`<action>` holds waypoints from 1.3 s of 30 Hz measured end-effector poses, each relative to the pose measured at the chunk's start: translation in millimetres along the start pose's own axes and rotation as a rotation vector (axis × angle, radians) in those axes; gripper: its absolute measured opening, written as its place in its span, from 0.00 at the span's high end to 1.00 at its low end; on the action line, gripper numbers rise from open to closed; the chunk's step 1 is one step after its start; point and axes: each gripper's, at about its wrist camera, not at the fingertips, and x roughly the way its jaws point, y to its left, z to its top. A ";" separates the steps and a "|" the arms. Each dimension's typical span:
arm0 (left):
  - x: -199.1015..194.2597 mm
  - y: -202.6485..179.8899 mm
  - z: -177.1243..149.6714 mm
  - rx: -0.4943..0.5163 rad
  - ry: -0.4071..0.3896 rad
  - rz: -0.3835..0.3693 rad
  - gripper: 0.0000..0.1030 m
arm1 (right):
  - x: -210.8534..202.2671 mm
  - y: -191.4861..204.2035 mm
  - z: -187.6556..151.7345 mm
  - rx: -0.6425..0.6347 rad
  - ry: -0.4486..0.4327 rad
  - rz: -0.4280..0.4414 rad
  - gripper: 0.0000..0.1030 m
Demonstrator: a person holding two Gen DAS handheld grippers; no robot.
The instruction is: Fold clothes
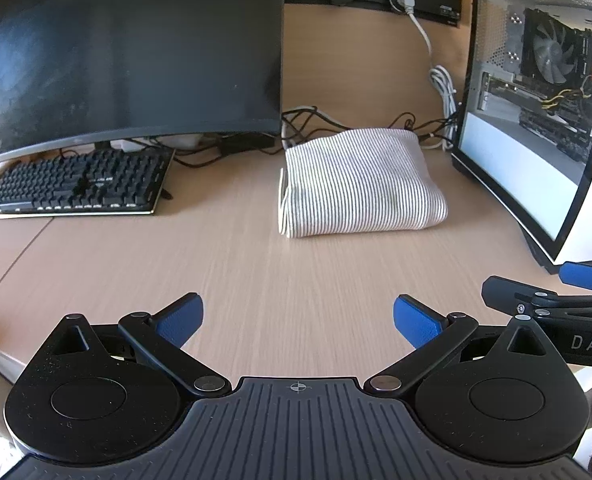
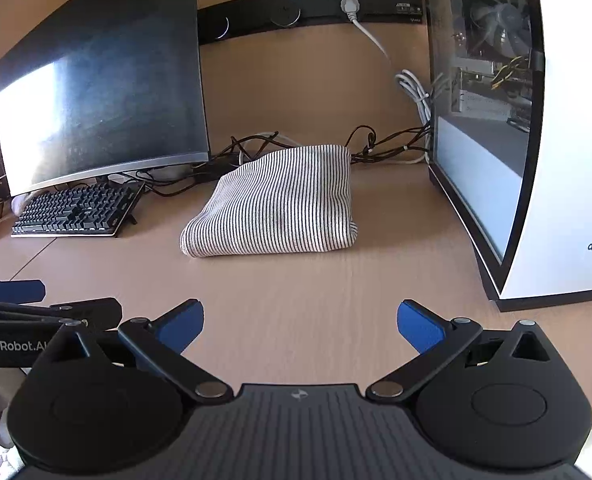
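Note:
A striped white-and-dark garment (image 1: pixel 360 184) (image 2: pixel 276 204) lies folded into a compact rectangle on the wooden desk (image 1: pixel 256 264), between the monitor and the computer case. My left gripper (image 1: pixel 298 322) hovers over the desk's near part, well short of the garment, open with nothing between its blue pads (image 1: pixel 180 320). My right gripper (image 2: pixel 300 326) is held the same way, open and empty, its blue pads (image 2: pixel 420 328) spread wide. The right gripper's side (image 1: pixel 552 304) shows at the right edge of the left wrist view; the left gripper's side (image 2: pixel 36 312) shows at the left of the right wrist view.
A dark curved monitor (image 1: pixel 128 56) and black keyboard (image 1: pixel 80 184) stand at the back left. A white glass-sided computer case (image 1: pixel 536 120) stands at the right. Tangled cables (image 1: pixel 376 124) run behind the garment, and a white cord (image 1: pixel 420 32) hangs from a wall socket strip.

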 end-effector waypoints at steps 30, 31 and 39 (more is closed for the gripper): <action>0.9 3.5 -0.1 -0.013 -0.002 -0.029 0.00 | -1.9 2.3 0.5 0.001 0.004 -0.014 0.00; 0.9 2.9 0.0 -0.010 -0.001 -0.033 0.00 | -2.2 1.7 0.7 0.002 0.001 -0.017 0.00; 2.4 6.5 1.1 -0.056 0.008 -0.085 0.00 | 0.2 0.3 1.9 0.008 0.005 -0.012 0.00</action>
